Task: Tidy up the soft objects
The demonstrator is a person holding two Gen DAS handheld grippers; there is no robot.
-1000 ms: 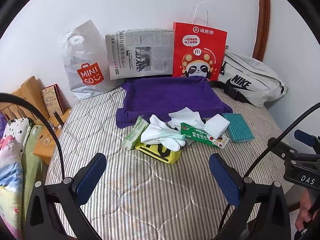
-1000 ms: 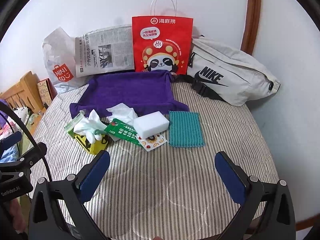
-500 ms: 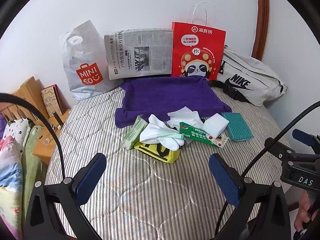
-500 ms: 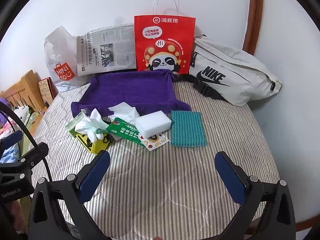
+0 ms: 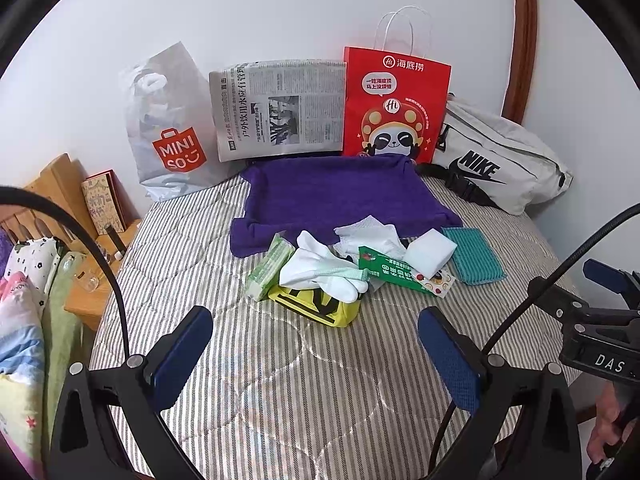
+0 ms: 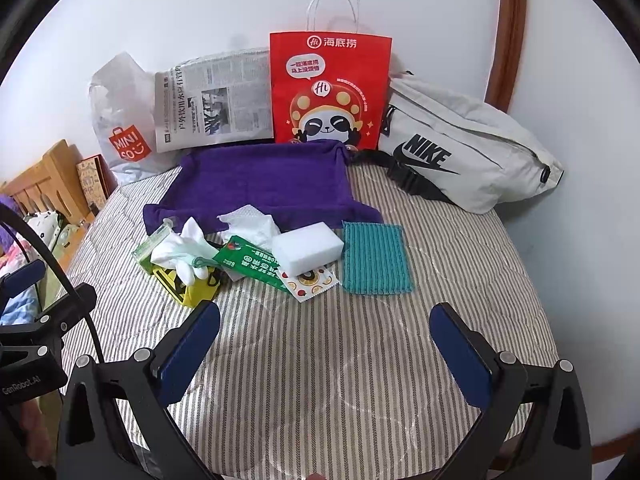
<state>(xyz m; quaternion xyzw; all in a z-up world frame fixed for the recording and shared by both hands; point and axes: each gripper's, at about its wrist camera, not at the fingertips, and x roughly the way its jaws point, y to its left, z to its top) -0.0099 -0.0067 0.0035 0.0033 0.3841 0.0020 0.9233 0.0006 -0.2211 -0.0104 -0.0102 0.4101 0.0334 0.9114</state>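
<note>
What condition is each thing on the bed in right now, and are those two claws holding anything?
left gripper: open, empty
right gripper: open, empty
purple towel: spread flat
white sponge: lying on a green packet
teal cloth: flat
white gloves: draped over a yellow pack

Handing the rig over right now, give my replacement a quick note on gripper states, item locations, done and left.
Left gripper: open, empty, above the striped bedding.
Right gripper: open, empty, likewise.
Purple towel tray at the back holds nothing.
Pile in front of it: white gloves on yellow pouch, green tissue pack, white cloth, white sponge, teal cloth flat at right.
Done: nothing visibly sorted. Left: every soft item.
</note>
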